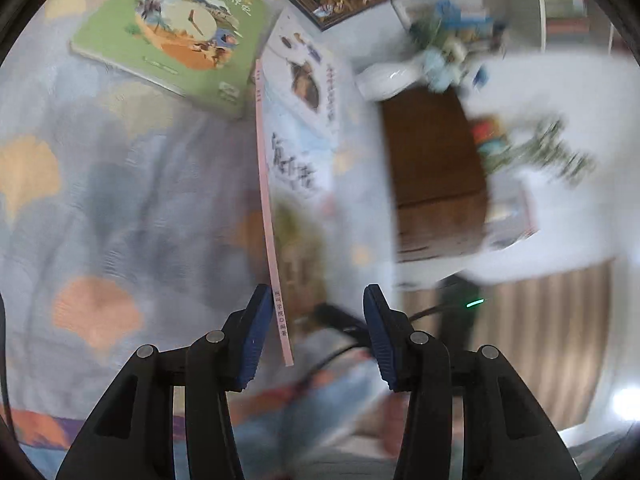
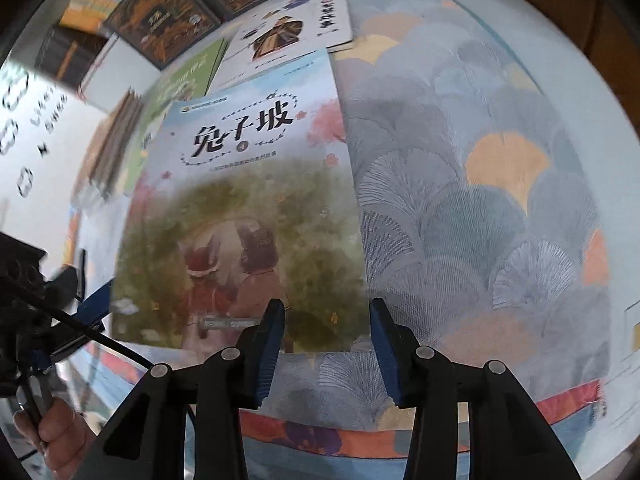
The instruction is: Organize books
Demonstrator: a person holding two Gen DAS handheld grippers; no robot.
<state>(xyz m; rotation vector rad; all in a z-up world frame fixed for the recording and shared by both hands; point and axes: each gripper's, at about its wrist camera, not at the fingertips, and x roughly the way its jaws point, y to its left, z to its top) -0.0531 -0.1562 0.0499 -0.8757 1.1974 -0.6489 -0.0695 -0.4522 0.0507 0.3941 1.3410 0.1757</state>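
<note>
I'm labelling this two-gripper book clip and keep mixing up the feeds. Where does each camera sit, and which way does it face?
Left wrist: on the left gripper, angled down across the patterned cloth; rabbit book seen edge-on, pink spine between its jaws.
Right wrist: on the right gripper, looking steeply down on the rabbit book cover; the other gripper and a hand show at left.
Shared: rabbit book, green book, cloth.

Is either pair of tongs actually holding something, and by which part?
Nothing looks clamped. The book has its pink spine end inside the open left tongs; the right tongs stand open over its bottom edge.
</note>
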